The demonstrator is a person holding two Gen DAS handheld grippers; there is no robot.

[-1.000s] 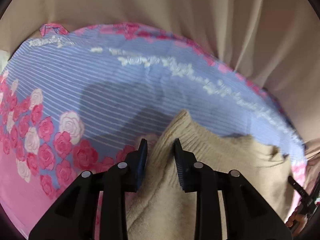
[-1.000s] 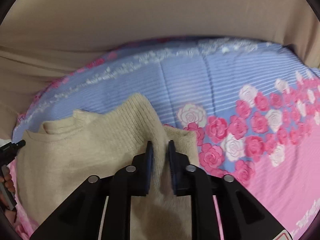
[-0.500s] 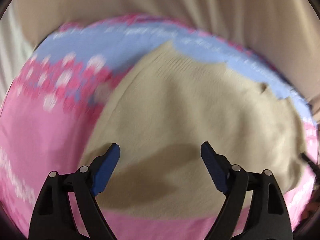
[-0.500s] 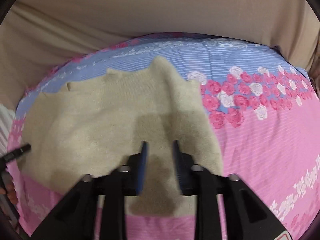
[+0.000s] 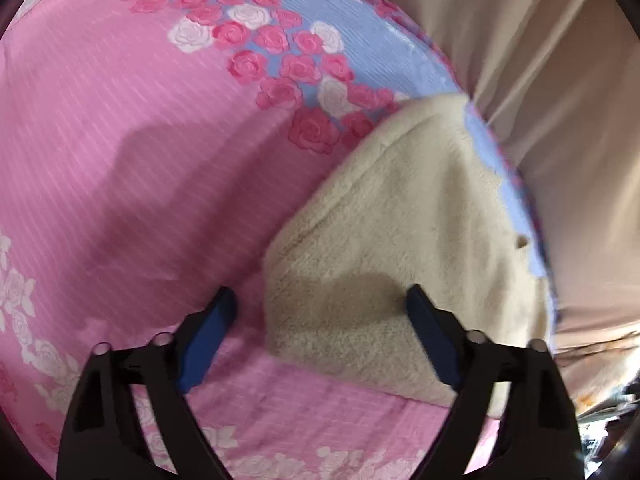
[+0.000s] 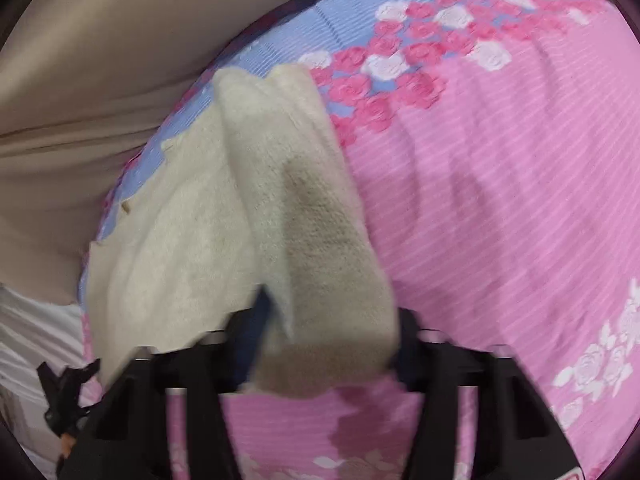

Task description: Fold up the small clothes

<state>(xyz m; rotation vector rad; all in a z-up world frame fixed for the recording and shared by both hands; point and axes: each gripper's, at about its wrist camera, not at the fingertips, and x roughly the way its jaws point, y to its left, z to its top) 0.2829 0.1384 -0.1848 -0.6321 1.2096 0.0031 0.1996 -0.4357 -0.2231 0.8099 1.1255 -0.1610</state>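
A: How does the left hand-held gripper (image 5: 318, 312) stand?
B: Spread wide, empty, over the near left corner of the cream sweater (image 5: 404, 248) on the floral bedsheet (image 5: 120, 120).
A: And the right hand-held gripper (image 6: 328, 316)?
B: A raised fold of that sweater (image 6: 312, 216) drapes between its fingers; whether they pinch it cannot be told.

The cream sweater (image 5: 400, 240) is fuzzy knit cloth, matt and soft-napped, its ribbing visible from the right wrist. The bed sheet (image 5: 120, 140) under it is smooth woven cotton-like cloth with printed roses and fine stripes. The left gripper (image 5: 320, 312) has matt black plastic arms and blue rubbery fingers (image 5: 208, 336). The beige curtain (image 5: 540, 60) is smooth cloth.
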